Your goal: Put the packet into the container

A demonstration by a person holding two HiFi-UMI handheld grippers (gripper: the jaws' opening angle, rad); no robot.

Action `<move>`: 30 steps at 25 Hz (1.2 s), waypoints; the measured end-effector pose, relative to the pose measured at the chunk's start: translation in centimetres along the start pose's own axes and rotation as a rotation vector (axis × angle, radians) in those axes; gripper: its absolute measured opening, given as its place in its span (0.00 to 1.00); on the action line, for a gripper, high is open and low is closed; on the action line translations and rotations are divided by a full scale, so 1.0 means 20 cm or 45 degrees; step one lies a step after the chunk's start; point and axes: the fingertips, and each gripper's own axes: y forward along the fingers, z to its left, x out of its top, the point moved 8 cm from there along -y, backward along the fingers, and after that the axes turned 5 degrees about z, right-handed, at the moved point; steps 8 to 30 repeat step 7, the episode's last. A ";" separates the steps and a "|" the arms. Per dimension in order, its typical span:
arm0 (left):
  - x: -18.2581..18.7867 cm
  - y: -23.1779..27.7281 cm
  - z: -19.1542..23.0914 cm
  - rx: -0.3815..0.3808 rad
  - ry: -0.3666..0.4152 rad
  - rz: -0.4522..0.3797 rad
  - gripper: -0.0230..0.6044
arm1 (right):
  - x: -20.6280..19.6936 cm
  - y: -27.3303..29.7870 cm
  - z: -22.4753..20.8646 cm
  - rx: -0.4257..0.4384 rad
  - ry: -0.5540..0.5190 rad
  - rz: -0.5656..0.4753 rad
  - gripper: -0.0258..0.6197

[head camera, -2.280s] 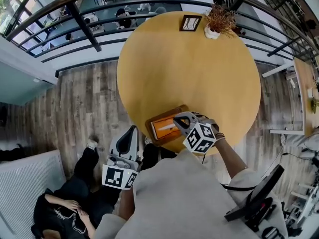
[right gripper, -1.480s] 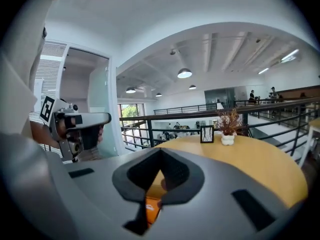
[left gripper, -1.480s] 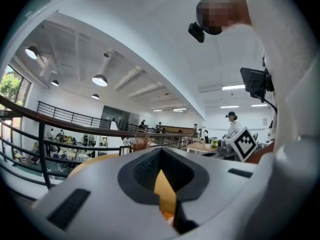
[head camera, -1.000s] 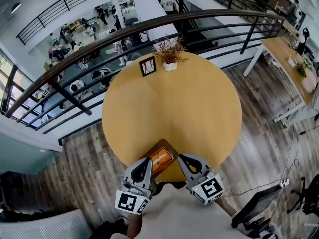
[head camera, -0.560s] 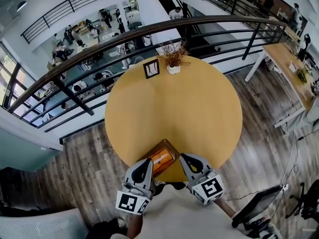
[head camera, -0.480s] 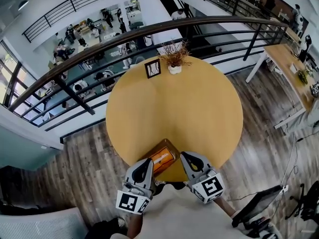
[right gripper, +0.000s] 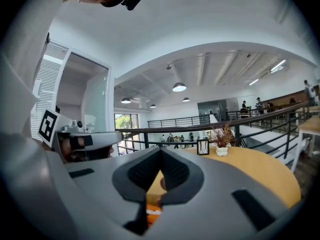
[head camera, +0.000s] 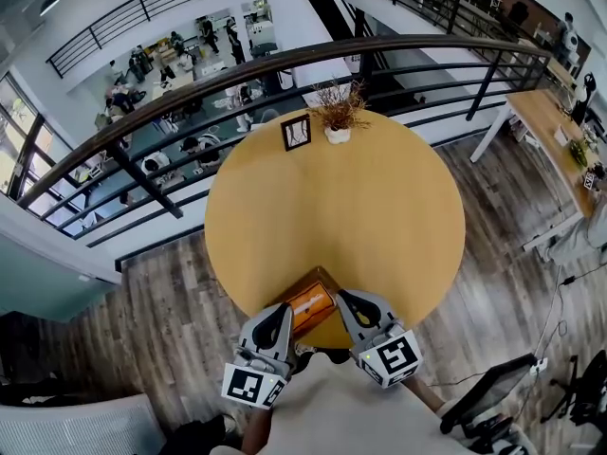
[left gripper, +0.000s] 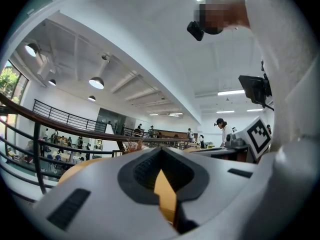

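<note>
Since the earliest frame, the right hand-held gripper has drawn back from over the container and now sits just right of it. The left hand-held gripper has come up from well below the container to its left side. Over the last second, neither has shifted noticeably.

Both are clenched on nothing. In each gripper view the jaws meet at the tips, and only the worktop shows through the gap behind them.

The packet lies flat inside the container, which sits at the worktop's near edge, so the task looks finished.

The packet appears to be a thin orange pouch, probably light, pliable and somewhat slick. If it needed moving, a pinch on one free end or sealed edge would likely suit it, since its flat face against the container floor offers little to grip. Squeezing the middle might crumple it.
</note>
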 end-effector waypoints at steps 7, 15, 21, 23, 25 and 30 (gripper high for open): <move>-0.03 -0.04 0.06 0.010 -0.004 0.007 0.04 | -0.01 0.05 0.05 0.008 -0.019 0.014 0.04; -0.03 -0.04 0.06 0.010 -0.004 0.007 0.04 | -0.01 0.05 0.05 0.008 -0.019 0.014 0.04; -0.03 -0.04 0.06 0.010 -0.004 0.007 0.04 | -0.01 0.05 0.05 0.008 -0.019 0.014 0.04; -0.03 -0.04 0.06 0.010 -0.004 0.007 0.04 | -0.01 0.05 0.05 0.008 -0.019 0.014 0.04; -0.03 -0.04 0.06 0.010 -0.004 0.007 0.04 | -0.01 0.05 0.05 0.008 -0.019 0.014 0.04; -0.03 -0.04 0.06 0.010 -0.004 0.007 0.04 | -0.01 0.05 0.05 0.008 -0.019 0.014 0.04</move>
